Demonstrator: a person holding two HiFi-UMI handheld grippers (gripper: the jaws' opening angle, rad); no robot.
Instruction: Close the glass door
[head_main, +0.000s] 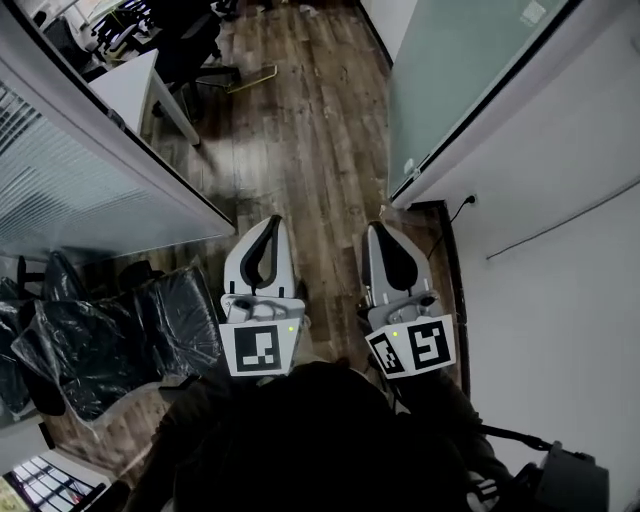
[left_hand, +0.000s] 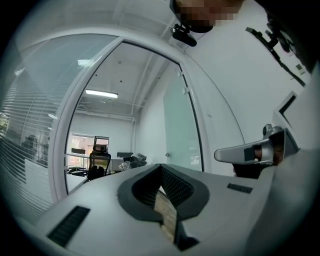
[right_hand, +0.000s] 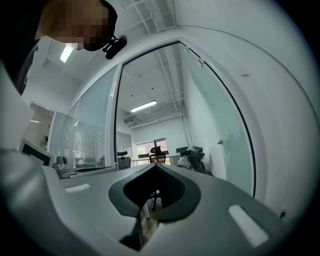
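The frosted glass door (head_main: 470, 70) stands swung open along the right wall, past the doorway. In the left gripper view the glass door (left_hand: 182, 125) shows right of the white door frame (left_hand: 70, 125); in the right gripper view the glass door (right_hand: 220, 130) carries a small handle (right_hand: 219, 142). My left gripper (head_main: 268, 224) and right gripper (head_main: 385, 230) hang side by side over the wooden floor (head_main: 300, 130), short of the door and touching nothing. Both point into the room. Each gripper's jaws meet at the tip, left gripper (left_hand: 160, 169) and right gripper (right_hand: 155, 167), with nothing held.
A glass partition with blinds (head_main: 60, 190) runs along the left. Black-covered chairs (head_main: 110, 340) stand at lower left. A white desk (head_main: 135, 90) and an office chair (head_main: 190, 45) sit farther in. A wall socket with a cable (head_main: 470, 200) is on the right wall.
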